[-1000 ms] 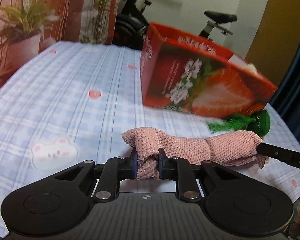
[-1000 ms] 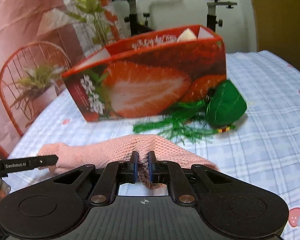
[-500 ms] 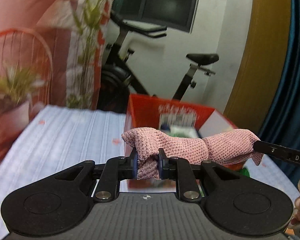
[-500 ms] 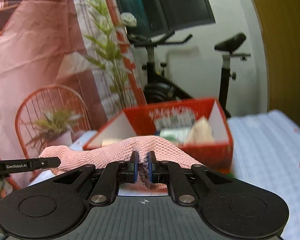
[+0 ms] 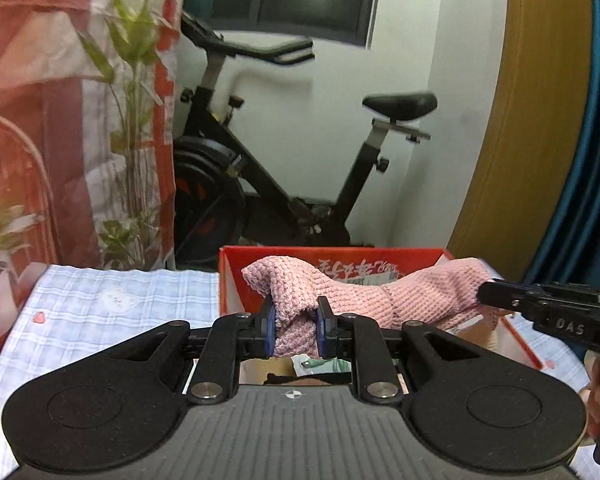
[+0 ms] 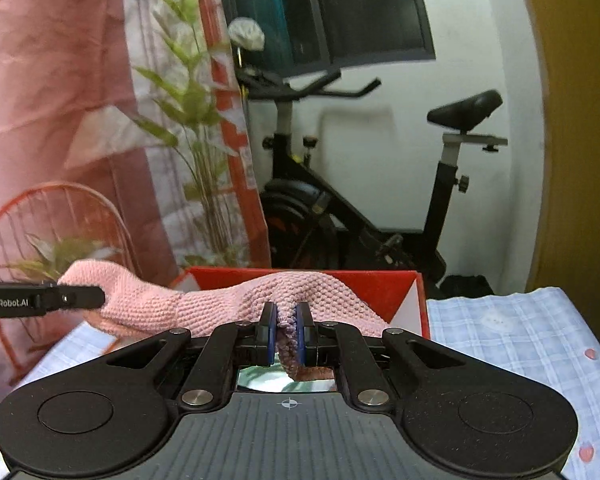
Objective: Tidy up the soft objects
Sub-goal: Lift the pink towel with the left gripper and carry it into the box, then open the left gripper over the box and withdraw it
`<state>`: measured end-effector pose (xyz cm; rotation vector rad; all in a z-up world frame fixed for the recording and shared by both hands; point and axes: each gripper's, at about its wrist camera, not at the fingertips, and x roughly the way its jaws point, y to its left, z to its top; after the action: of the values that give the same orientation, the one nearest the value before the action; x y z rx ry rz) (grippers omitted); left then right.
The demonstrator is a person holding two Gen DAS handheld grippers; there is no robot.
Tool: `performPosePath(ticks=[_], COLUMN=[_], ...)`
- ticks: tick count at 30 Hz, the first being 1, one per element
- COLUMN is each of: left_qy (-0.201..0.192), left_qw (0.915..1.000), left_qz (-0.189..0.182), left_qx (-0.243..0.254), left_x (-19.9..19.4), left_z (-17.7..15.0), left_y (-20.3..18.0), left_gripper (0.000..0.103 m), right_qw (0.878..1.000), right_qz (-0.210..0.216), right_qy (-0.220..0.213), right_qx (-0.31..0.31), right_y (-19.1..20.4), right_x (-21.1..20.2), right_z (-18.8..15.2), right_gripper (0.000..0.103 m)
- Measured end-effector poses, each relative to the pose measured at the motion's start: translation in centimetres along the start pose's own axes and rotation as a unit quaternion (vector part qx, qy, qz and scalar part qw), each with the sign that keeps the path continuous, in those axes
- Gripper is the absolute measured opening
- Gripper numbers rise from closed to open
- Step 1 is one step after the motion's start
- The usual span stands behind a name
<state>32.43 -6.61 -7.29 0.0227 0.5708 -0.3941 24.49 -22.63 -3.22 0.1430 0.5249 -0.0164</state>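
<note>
Both grippers pinch the pink cloth (image 5: 364, 300): left gripper (image 5: 296, 332) on one end, right gripper (image 6: 286, 334) on the other, jaws narrow. We hold it slung over the red box (image 6: 384, 286). Lower level, release both ends together inside the walls.

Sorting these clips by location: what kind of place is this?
Most likely a room in a home, perhaps a bedroom or spare room. An exercise bike stands by the white wall, a blue checked cloth with cartoon prints covers the surface, and a red strawberry carton serves as the bin.
</note>
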Motion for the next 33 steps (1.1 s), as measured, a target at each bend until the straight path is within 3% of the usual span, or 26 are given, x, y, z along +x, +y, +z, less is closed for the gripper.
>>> performPosePath(ticks=[9, 14, 21, 24, 26, 30, 33], left_qy=[0.087, 0.103, 0.109, 0.112, 0.107, 0.094, 0.087], left_qw=[0.9959, 0.9942, 0.9934, 0.9927, 0.9931, 0.9940, 0.9946], left_qz=[-0.007, -0.004, 0.005, 0.022, 0.023, 0.035, 0.038], left_qx=[0.026, 0.030, 0.036, 0.038, 0.043, 0.045, 0.043], left_x=[7.0, 8.1, 8.4, 7.8, 7.3, 6.0, 4.7], left_z=[-1.5, -2.1, -2.1, -1.8, -1.7, -1.4, -1.1], left_y=[-0.7, -0.5, -0.6, -0.9, -1.0, -1.3, -1.4], left_gripper=[0.020, 0.020, 0.021, 0.030, 0.045, 0.059, 0.074], right_qw=[0.995, 0.991, 0.990, 0.990, 0.990, 0.990, 0.991], right_qz=[-0.018, -0.018, -0.027, -0.037, -0.042, -0.050, -0.054], right_qy=[0.098, 0.129, 0.135, 0.134, 0.132, 0.121, 0.112], right_qx=[-0.023, -0.011, -0.010, -0.017, -0.025, -0.046, -0.050], right_y=[-0.2, -0.3, -0.4, -0.3, 0.0, 1.0, 1.4], right_x=[7.2, 8.7, 9.2, 8.8, 8.4, 7.0, 5.8], right_z=[-1.5, -2.6, -3.2, -3.0, -2.8, -2.4, -2.0], right_gripper=[0.009, 0.009, 0.010, 0.012, 0.019, 0.027, 0.044])
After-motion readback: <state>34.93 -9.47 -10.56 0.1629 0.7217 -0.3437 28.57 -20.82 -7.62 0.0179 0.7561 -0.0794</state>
